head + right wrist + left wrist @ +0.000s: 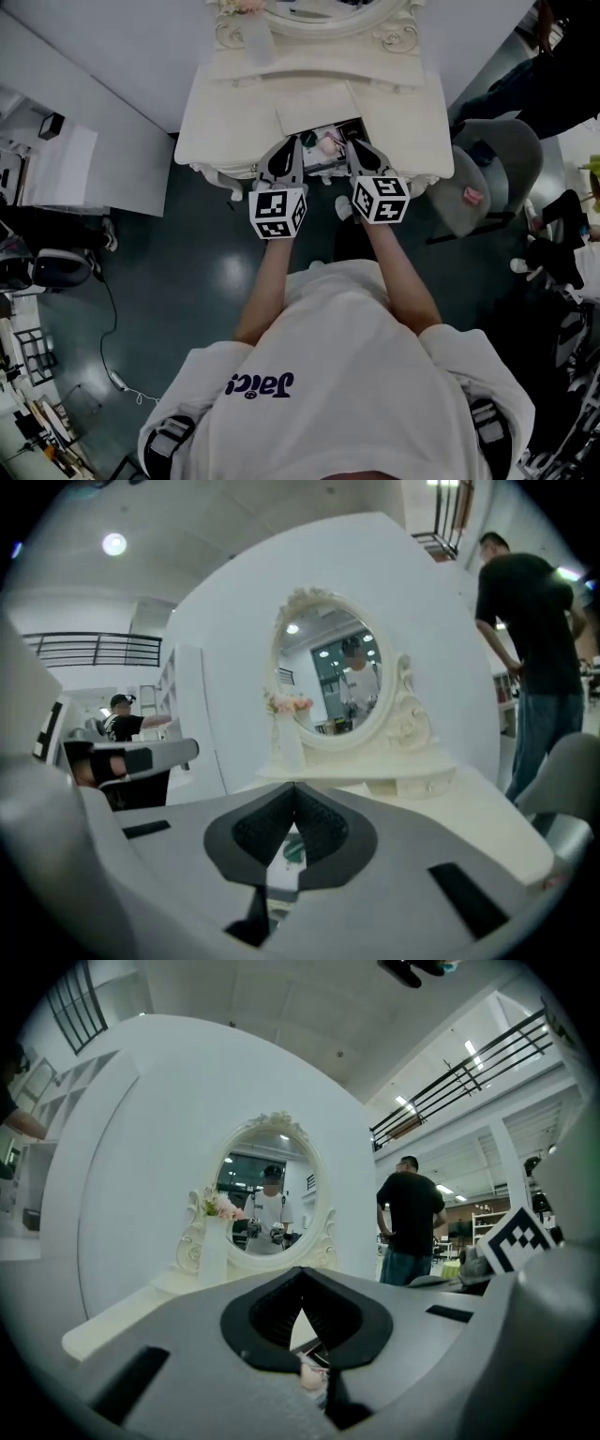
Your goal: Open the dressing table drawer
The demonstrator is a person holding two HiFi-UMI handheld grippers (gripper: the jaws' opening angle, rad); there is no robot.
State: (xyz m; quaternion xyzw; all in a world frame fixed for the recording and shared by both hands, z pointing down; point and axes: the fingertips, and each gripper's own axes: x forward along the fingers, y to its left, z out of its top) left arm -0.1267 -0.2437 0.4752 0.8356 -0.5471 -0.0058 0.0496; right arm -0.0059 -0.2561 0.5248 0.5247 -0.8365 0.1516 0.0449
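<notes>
drawer (pixel 323 171) stands open at the front middle of the white dressing table (pixel 225 122), with small stuff inside, one bit pink. left tool (pixel 300 1274) is clenched, tips meeting, nothing between them. right tool (pixel 293 787) is clenched too, empty. in the head view i see both side by side at the drawer's front, one at each side; can't tell if either touches it. oval mirror (pixel 333 677) at the table's back, vase of pink flowers (pixel 286 726) just left of it. grey chair (pixel 487 173) right of the table.
</notes>
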